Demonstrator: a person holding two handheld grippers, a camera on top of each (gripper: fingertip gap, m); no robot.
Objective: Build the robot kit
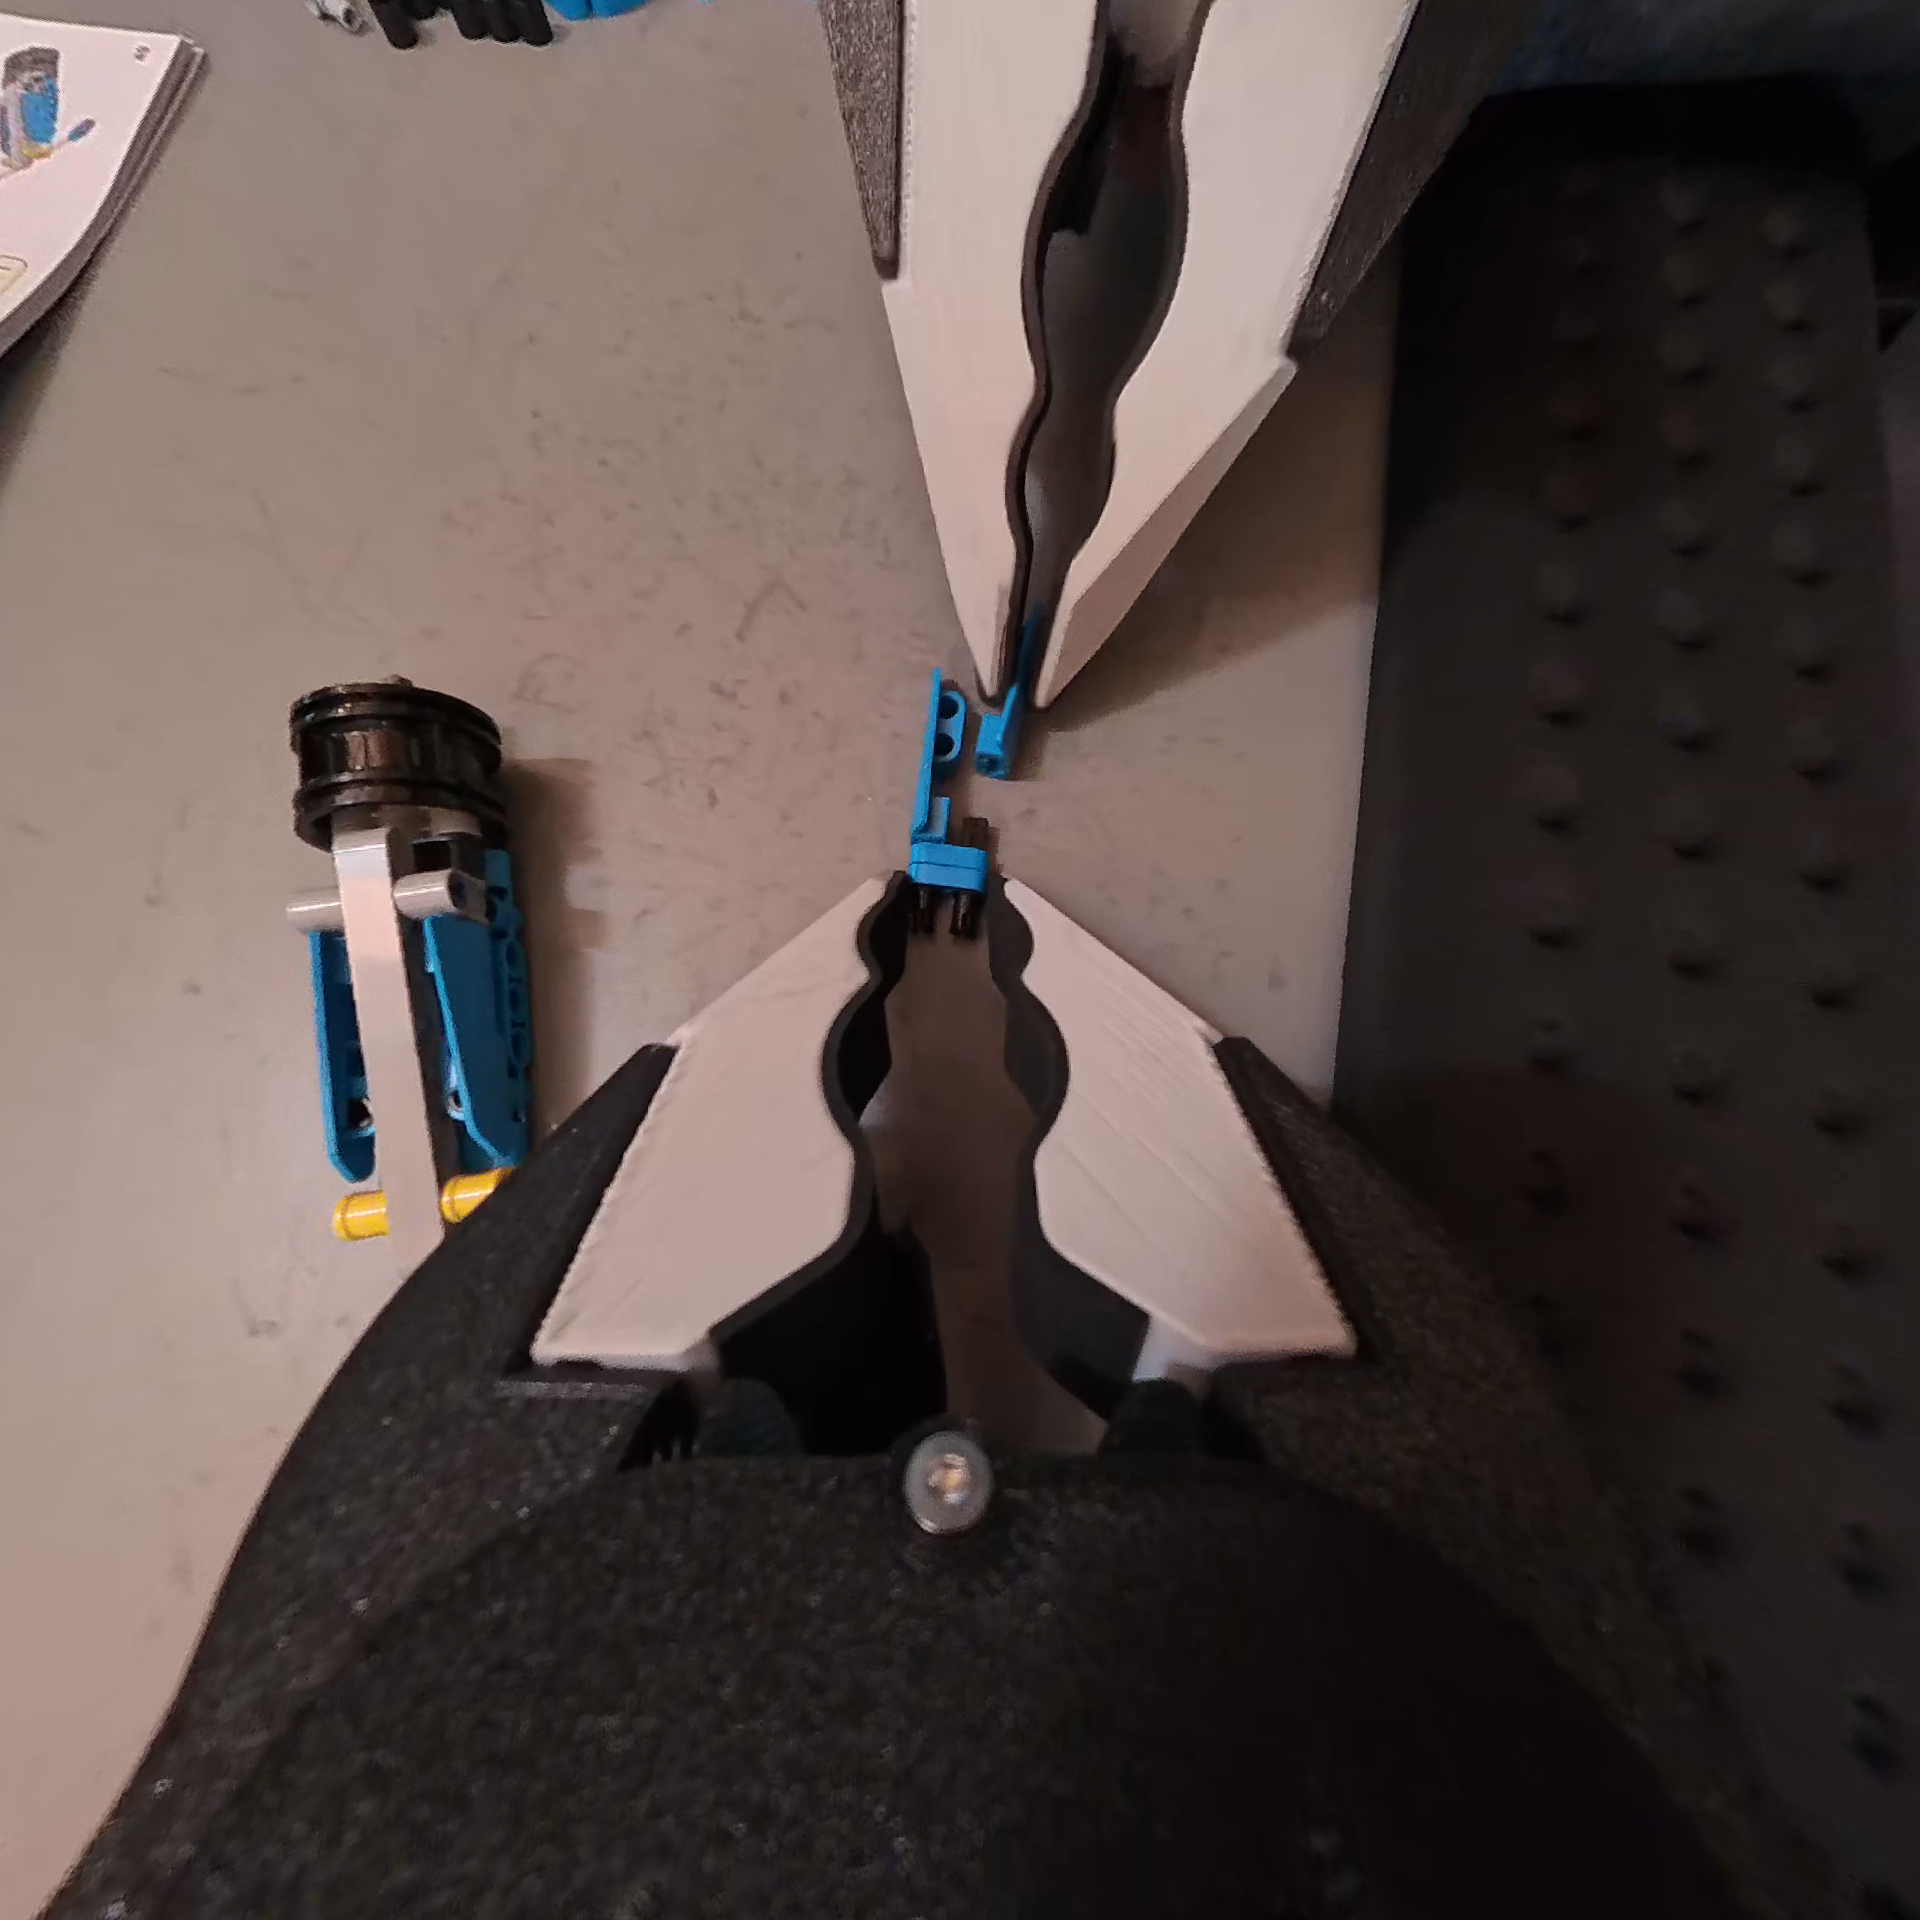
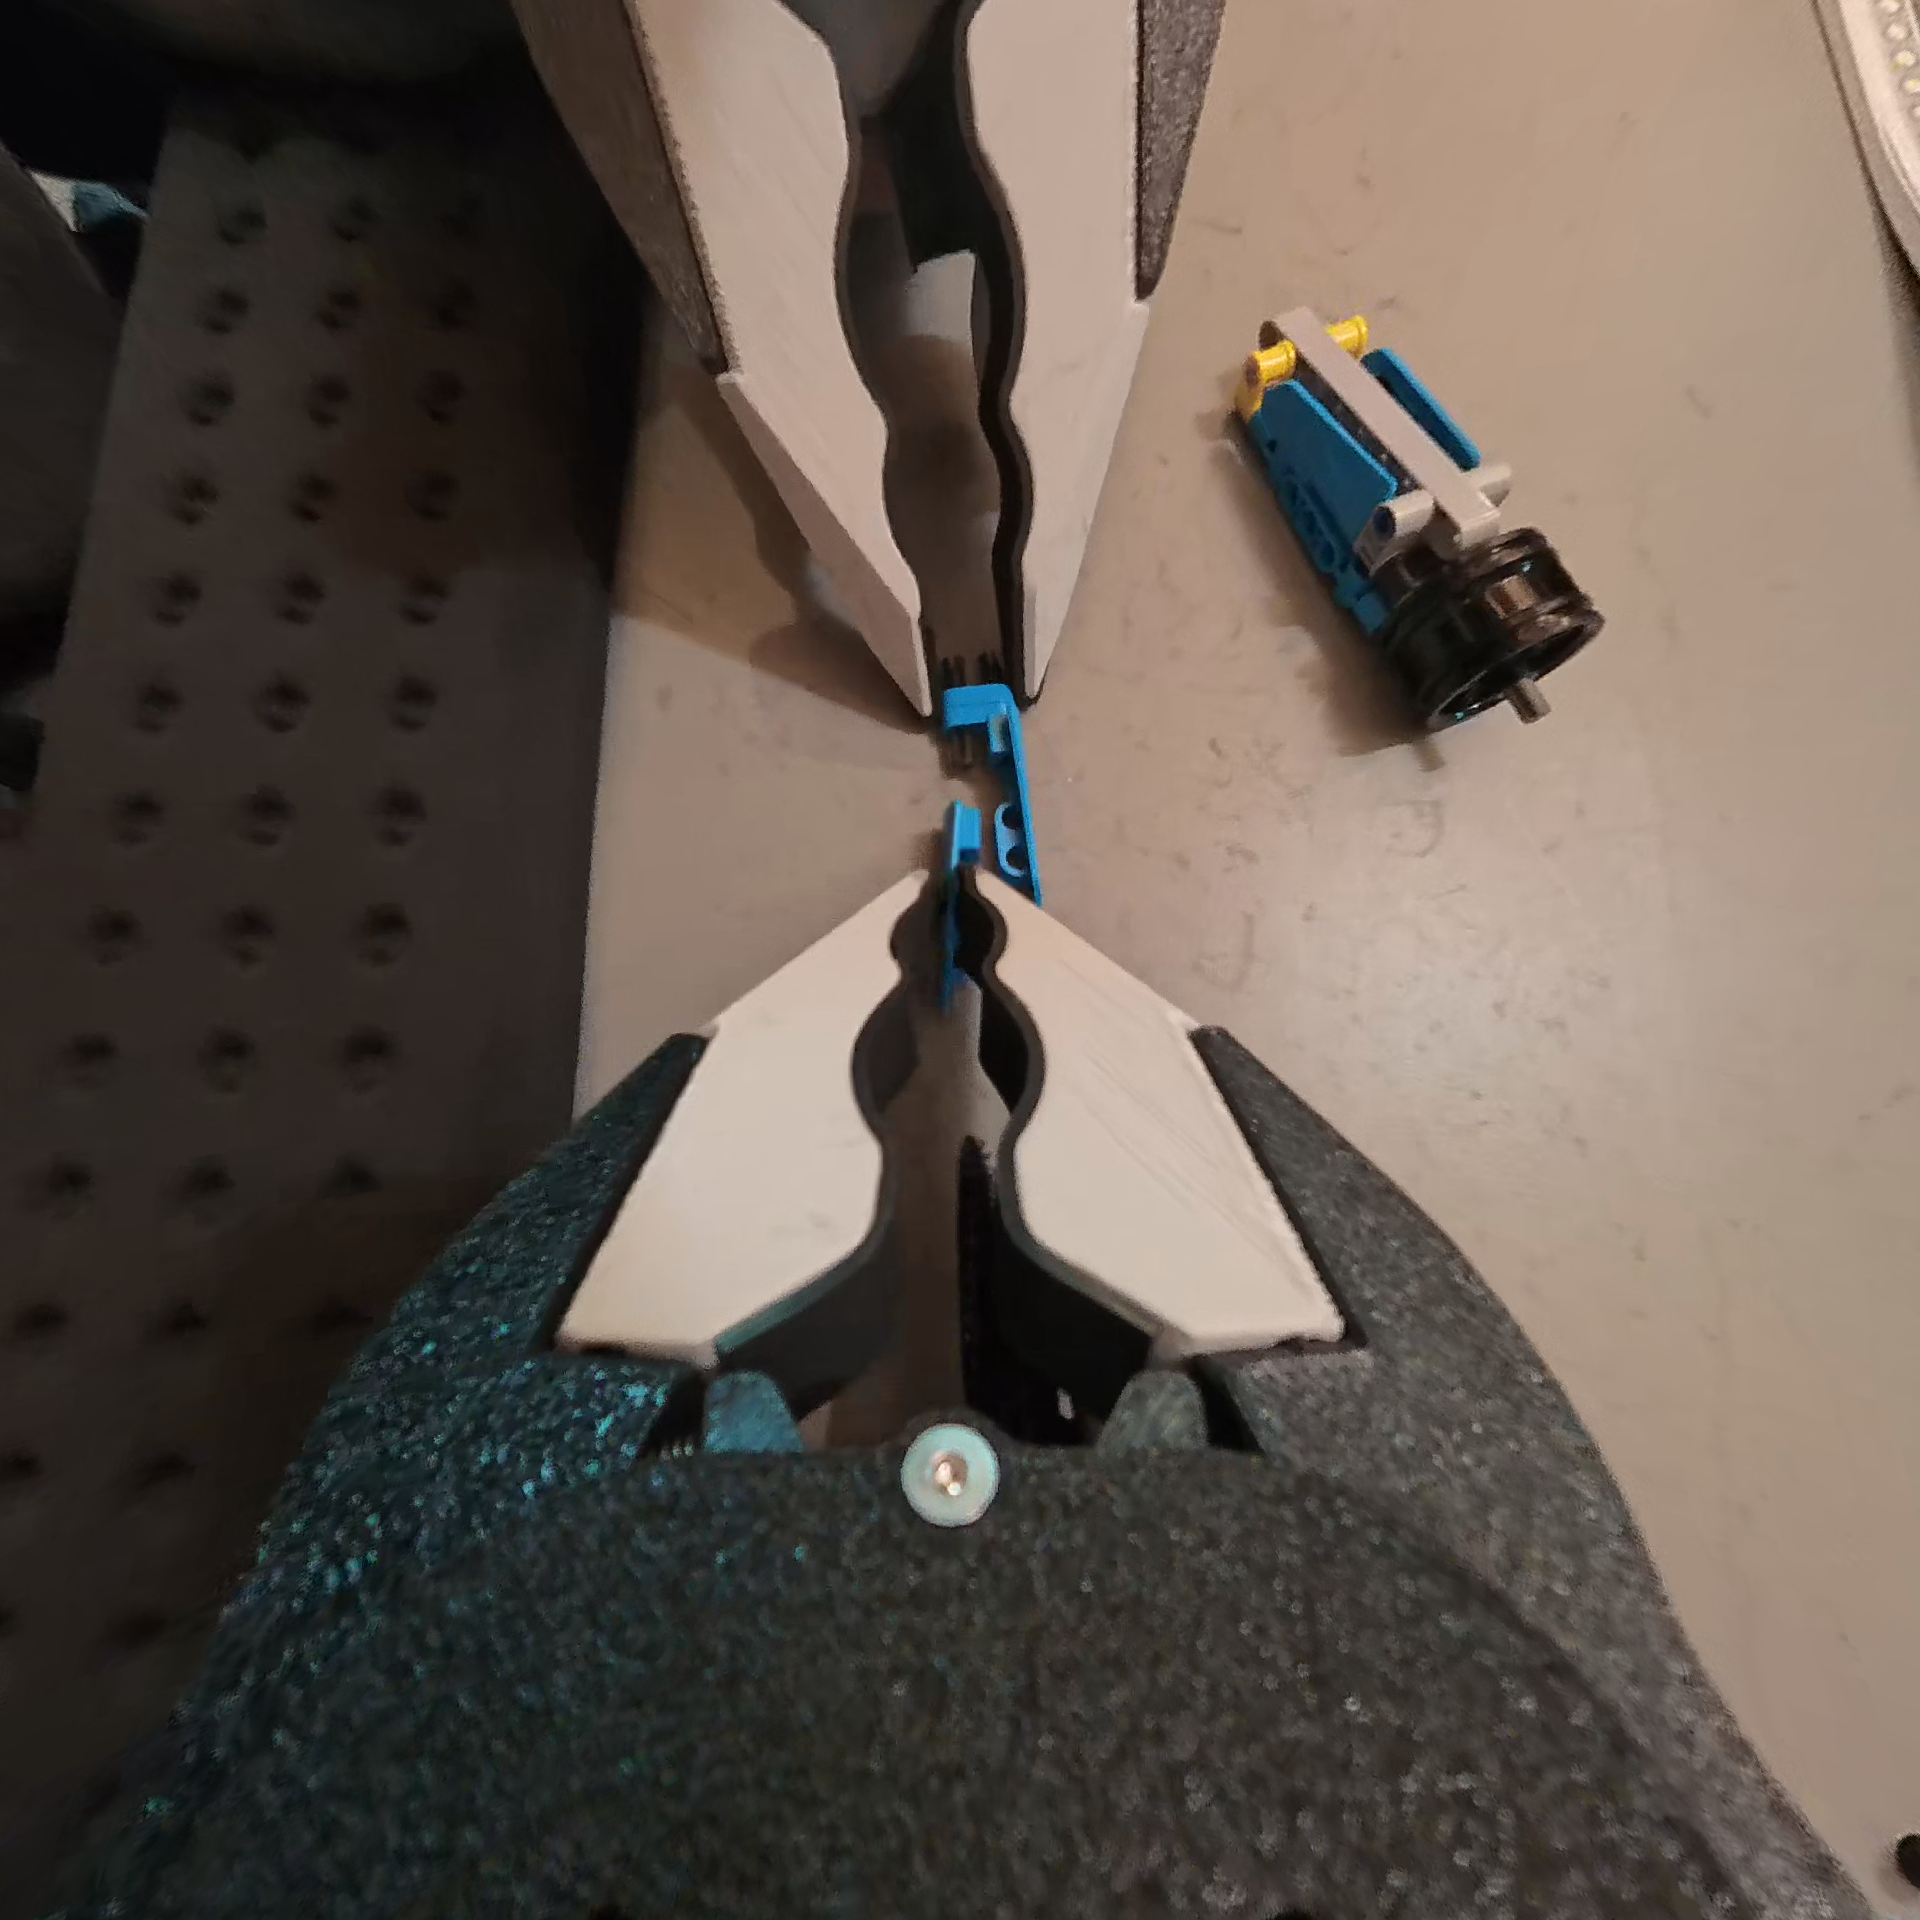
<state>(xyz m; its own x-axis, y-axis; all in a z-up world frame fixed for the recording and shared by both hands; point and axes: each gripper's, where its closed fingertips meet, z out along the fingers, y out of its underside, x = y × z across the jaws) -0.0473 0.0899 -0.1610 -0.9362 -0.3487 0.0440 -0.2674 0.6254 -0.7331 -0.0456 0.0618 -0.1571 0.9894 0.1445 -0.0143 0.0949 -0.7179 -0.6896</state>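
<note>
My left gripper is shut on a small blue block with black pins, held just above the grey table. A thin blue beam with two holes stands up from that block. My right gripper comes in from the opposite side, shut on a small blue angled piece that sits right beside the beam's holes. In the right wrist view my right gripper pinches that piece, and the left gripper holds the block facing it.
A sub-assembly of a black wheel, blue and grey beams and yellow pins lies on the table and also shows in the right wrist view. An instruction booklet lies far left. A dark studded mat borders the table edge.
</note>
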